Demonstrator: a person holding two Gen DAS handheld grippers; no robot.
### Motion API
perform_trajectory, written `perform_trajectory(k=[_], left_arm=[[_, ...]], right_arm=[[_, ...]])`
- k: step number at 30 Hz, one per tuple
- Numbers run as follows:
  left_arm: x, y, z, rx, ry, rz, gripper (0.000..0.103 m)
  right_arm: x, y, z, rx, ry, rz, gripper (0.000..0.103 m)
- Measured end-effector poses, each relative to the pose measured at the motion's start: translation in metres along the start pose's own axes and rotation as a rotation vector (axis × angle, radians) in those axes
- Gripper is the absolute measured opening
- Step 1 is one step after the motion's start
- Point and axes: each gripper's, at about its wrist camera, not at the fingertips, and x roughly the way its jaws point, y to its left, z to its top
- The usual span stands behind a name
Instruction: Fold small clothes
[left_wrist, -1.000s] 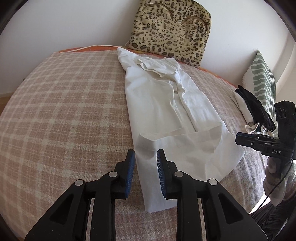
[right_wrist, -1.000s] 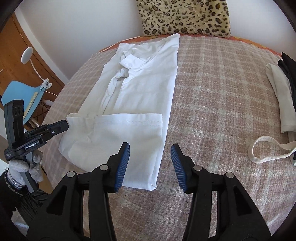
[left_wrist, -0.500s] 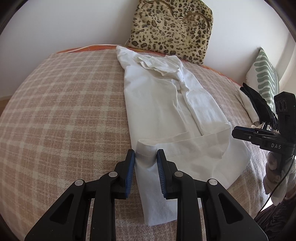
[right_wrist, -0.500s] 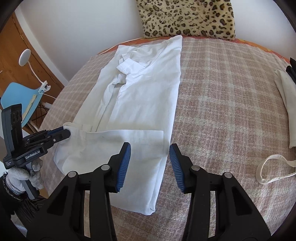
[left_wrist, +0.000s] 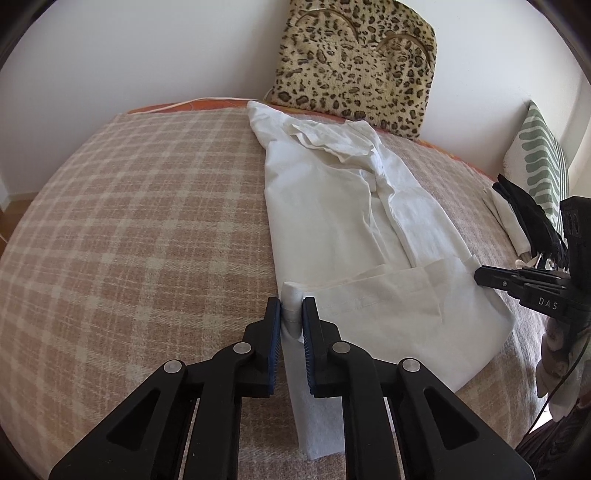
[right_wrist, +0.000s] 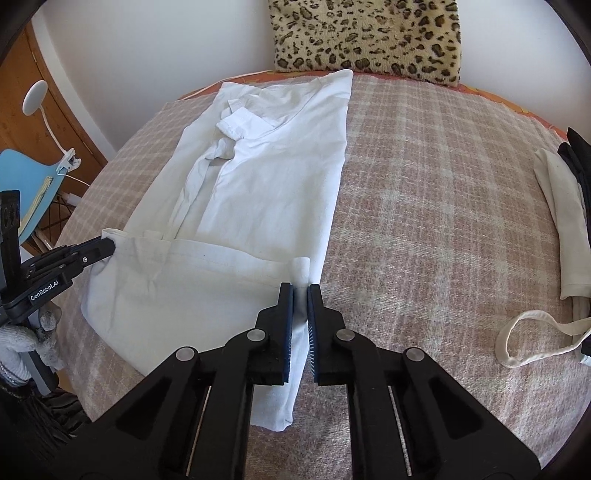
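A white shirt (left_wrist: 332, 206) (right_wrist: 266, 184) lies lengthwise on the plaid blanket (left_wrist: 129, 221), its near hem doubled back over the body. My left gripper (left_wrist: 291, 310) is at the left corner of that doubled hem. Its jaws are closing, with the cloth pinched between the blue pads. My right gripper (right_wrist: 302, 291) is shut on the opposite corner, a thin fold of shirt between its pads. Each gripper also shows in the other's view: the left gripper (right_wrist: 107, 247) at the hem's far end, the right gripper (left_wrist: 480, 275) likewise.
A leopard-print cushion (left_wrist: 354, 62) leans on the wall behind the shirt. A green-striped pillow (left_wrist: 543, 162) and folded cream and black clothes (right_wrist: 561, 206) lie at the right, with a cream strap loop (right_wrist: 517, 339). A blue chair (right_wrist: 22, 184) stands off the bed's left side.
Both grippers have come forward to the corners of the doubled hem. The right jaws went from wide apart to shut on the cloth; the left jaws narrowed onto it.
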Motion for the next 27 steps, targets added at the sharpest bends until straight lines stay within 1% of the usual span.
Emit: perform_trajectory(k=[2, 5, 6, 8, 12, 14, 16, 19, 21, 24, 27], left_arm=[[-0.004, 0.003, 0.002, -0.017, 0.0, 0.005, 0.018], [-0.013, 0.007, 0.003, -0.029, -0.025, 0.013, 0.019], [-0.016, 0.007, 0.003, -0.035, -0.034, 0.003, 0.019], [-0.021, 0.003, 0.003, -0.024, -0.049, -0.014, 0.019], [-0.022, -0.016, 0.0, 0.031, -0.053, -0.037, 0.019], [-0.019, -0.025, -0.001, 0.05, -0.043, -0.051, 0.019], [-0.016, -0.031, -0.001, 0.064, -0.036, -0.056, 0.019], [-0.01, -0.037, -0.002, 0.078, -0.02, -0.045, 0.019], [-0.006, -0.04, -0.004, 0.085, -0.011, -0.026, 0.019], [0.003, -0.04, -0.007, 0.109, 0.022, 0.022, 0.019], [0.004, -0.034, -0.009, 0.091, 0.028, 0.033, 0.019]], right_arm=[[-0.005, -0.002, -0.001, 0.002, -0.001, -0.016, 0.009], [-0.018, 0.002, -0.005, -0.016, -0.044, -0.054, 0.009], [-0.023, 0.005, -0.006, -0.027, -0.064, -0.041, 0.01], [-0.029, 0.012, -0.008, -0.049, -0.088, 0.02, 0.01], [-0.028, 0.034, -0.008, -0.112, -0.104, 0.069, 0.01], [-0.024, 0.046, -0.006, -0.14, -0.097, 0.11, 0.01], [-0.018, 0.056, -0.005, -0.162, -0.08, 0.129, 0.01], [-0.007, 0.067, -0.005, -0.187, -0.055, 0.119, 0.01], [0.002, 0.071, -0.005, -0.197, -0.034, 0.086, 0.01], [0.012, 0.068, -0.006, -0.193, 0.0, 0.039, 0.01], [0.01, 0.059, -0.004, -0.167, 0.004, 0.045, 0.01]])
